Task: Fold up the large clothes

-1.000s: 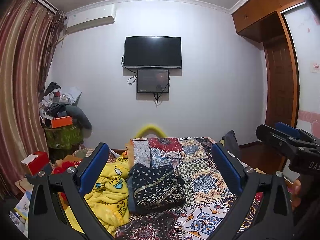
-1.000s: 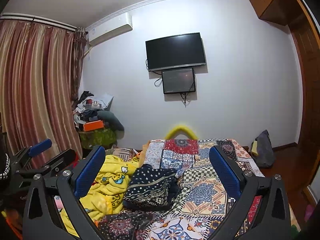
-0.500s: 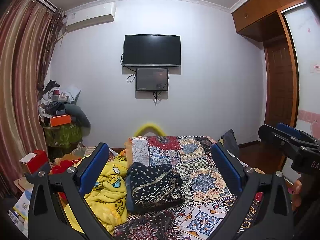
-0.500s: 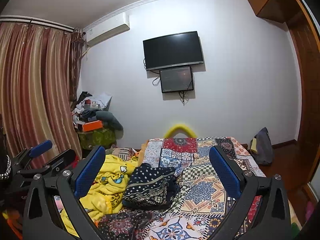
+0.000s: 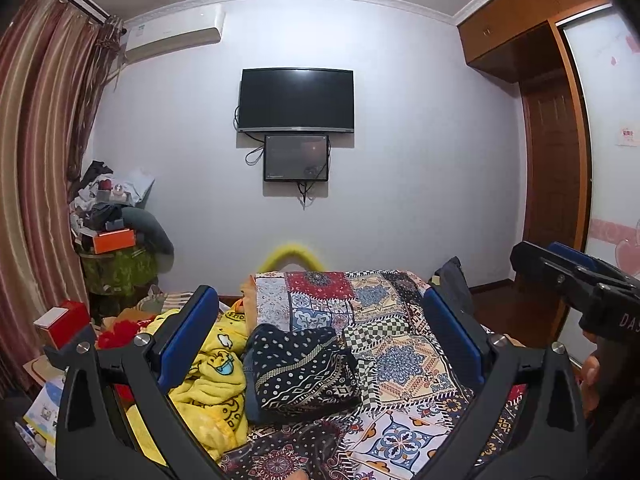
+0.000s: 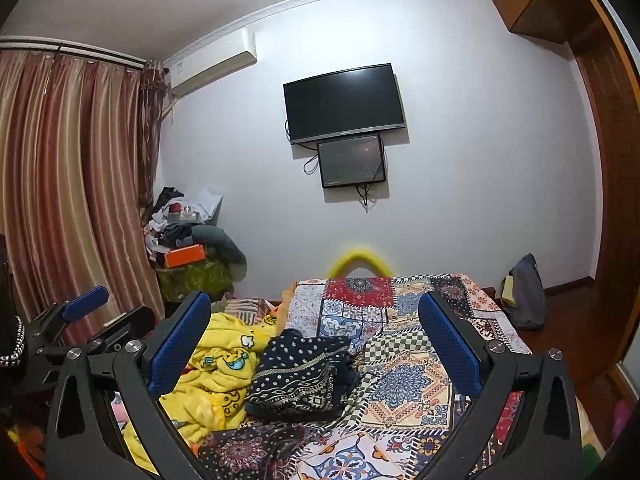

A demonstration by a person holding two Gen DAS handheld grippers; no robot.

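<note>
A folded dark navy garment with white dots and patterned bands [image 5: 300,372] lies on the patchwork bedspread [image 5: 392,360]; it also shows in the right wrist view [image 6: 300,376]. A crumpled yellow cartoon-print garment [image 5: 212,384] lies to its left, seen too in the right wrist view [image 6: 212,372]. My left gripper [image 5: 320,336] is open and empty, held above the near end of the bed. My right gripper [image 6: 316,340] is open and empty beside it. The right gripper appears at the left wrist view's right edge [image 5: 576,280], and the left gripper at the right wrist view's left edge [image 6: 80,320].
A TV [image 5: 296,100] and a smaller screen [image 5: 296,158] hang on the far wall. A cluttered stand with an orange box [image 5: 114,240] stands by the curtain [image 5: 36,184]. A wooden wardrobe [image 5: 556,140] is at right. A dark bag [image 6: 528,292] sits on the floor beside the bed.
Both grippers have tilted slightly upward, so the bed sits a little lower in both views. The clothes have not moved.
</note>
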